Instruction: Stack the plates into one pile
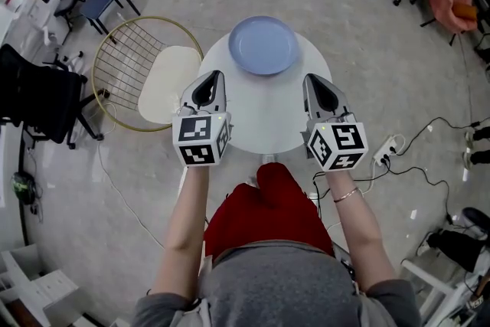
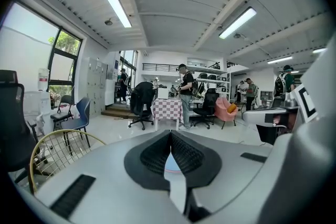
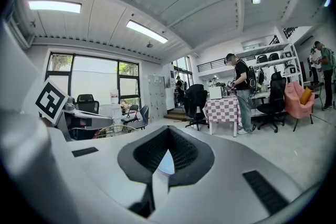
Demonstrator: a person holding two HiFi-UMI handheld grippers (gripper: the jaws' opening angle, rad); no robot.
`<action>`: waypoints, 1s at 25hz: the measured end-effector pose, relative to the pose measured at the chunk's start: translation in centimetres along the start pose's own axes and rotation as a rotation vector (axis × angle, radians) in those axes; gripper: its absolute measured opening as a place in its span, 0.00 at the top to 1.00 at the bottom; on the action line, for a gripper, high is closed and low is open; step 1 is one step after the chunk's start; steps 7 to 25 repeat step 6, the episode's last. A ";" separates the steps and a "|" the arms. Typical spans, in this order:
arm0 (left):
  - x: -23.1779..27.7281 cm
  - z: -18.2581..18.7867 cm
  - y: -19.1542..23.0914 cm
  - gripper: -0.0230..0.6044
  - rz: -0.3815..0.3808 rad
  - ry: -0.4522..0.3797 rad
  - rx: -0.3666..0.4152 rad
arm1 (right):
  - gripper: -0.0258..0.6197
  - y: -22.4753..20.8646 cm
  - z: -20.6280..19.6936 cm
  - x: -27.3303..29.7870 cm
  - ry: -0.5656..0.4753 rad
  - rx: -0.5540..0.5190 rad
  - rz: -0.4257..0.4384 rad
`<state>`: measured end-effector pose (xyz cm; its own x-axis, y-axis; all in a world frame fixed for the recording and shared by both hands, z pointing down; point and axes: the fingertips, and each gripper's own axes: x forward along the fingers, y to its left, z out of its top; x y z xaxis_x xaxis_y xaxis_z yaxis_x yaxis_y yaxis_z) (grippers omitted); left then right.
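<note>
Now, left hand-held gripper [image 1: 217, 77]: jaws together, empty, arm outstretched over round white tabletop [image 1: 260, 117].
Right hand-held gripper [image 1: 310, 80]: jaws together, empty, parallel.
Pale blue round plate [image 1: 264, 45]: ahead, untouched.

Round white table [image 1: 264, 111], one item on it
A blue plate [image 1: 264, 45] lies at the table's far edge, centred left to right; nothing else rests on the top.

I can read no words, numbers or brand names anywhere. The only signs are black-and-white square markers on the cubes of my left gripper [image 1: 219, 76] and right gripper [image 1: 308, 79], over the near side of the round white table [image 1: 264, 122].
</note>
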<state>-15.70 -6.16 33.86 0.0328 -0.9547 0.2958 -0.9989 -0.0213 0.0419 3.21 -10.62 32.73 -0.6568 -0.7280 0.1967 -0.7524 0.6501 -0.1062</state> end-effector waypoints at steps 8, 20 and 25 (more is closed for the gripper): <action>-1.8 -0.4 -0.4 0.94 0.005 0.003 -0.010 | 0.92 1.4 0.0 -1.3 -0.004 0.000 0.010; -1.8 -0.4 -0.4 0.94 0.005 0.003 -0.010 | 0.92 1.4 0.0 -1.3 -0.004 0.000 0.010; -1.8 -0.4 -0.4 0.94 0.005 0.003 -0.010 | 0.92 1.4 0.0 -1.3 -0.004 0.000 0.010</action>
